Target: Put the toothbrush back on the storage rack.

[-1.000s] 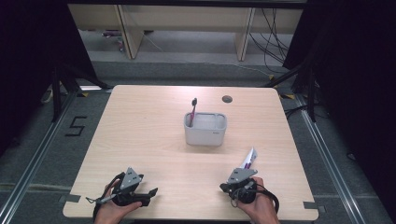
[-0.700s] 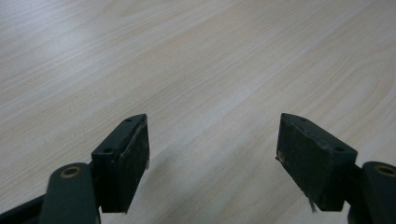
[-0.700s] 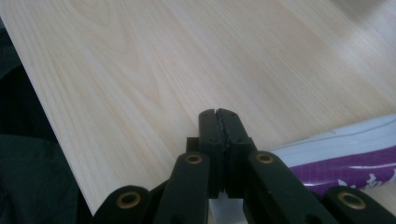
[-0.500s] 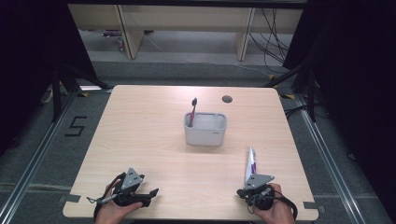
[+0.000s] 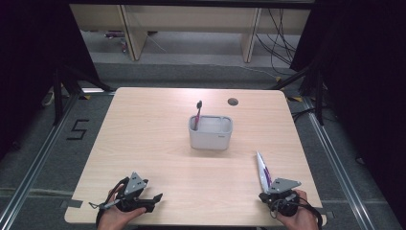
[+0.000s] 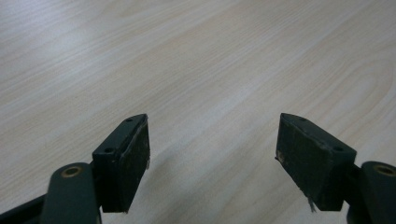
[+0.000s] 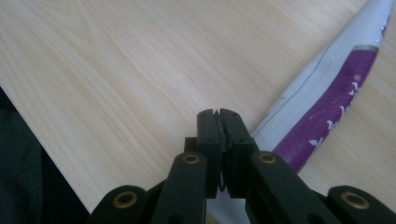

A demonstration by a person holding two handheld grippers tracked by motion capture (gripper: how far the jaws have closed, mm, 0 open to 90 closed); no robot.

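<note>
A white and purple toothpaste tube (image 5: 262,170) sticks up and away from my right gripper (image 5: 274,192) at the table's near right corner. In the right gripper view that gripper (image 7: 218,116) has its jaws pressed together on the tube's flat end, and the tube (image 7: 327,98) runs off to the upper right. My left gripper (image 5: 152,203) rests at the near left, open; in the left gripper view its jaws (image 6: 212,154) stand wide apart over bare wood. A pale grey bin (image 5: 210,136) sits mid-table with a pink toothbrush (image 5: 197,112) standing in it.
The light wooden table (image 5: 143,139) has a round cable hole (image 5: 233,101) at the back. In the right gripper view the table's edge (image 7: 51,163) lies just left of the jaws. Dark floor and frame legs surround the table.
My right gripper has moved to the right and nearer the front edge, carrying the toothpaste tube with it. The left gripper has stayed put.
</note>
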